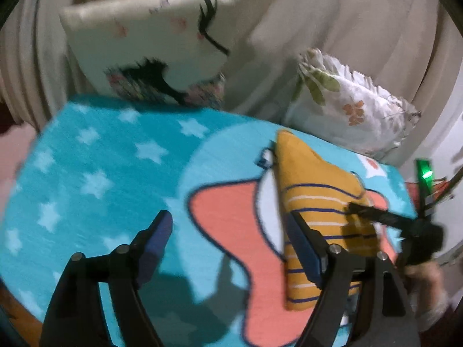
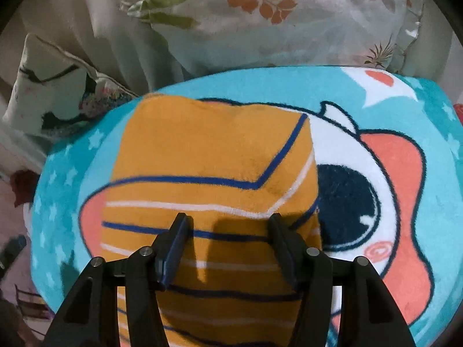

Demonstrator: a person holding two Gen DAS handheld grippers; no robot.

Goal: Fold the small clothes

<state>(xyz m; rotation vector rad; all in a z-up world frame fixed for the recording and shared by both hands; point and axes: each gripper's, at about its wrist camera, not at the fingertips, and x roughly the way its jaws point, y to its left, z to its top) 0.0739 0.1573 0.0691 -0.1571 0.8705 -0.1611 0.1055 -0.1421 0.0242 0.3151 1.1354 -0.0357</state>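
Curtain backdrop, two pillows: one eyelash-print pillow [image 1: 150, 49], one leaf-print pillow [image 2: 260, 20]. One turquoise star blanket [image 1: 95, 159] covers the surface. One folded mustard striped garment [image 2: 208, 167] lies on it. Left gripper [image 1: 228, 228] jaws apart over the blanket, empty. Right gripper [image 2: 228, 225] jaws apart above the garment, not clamping.
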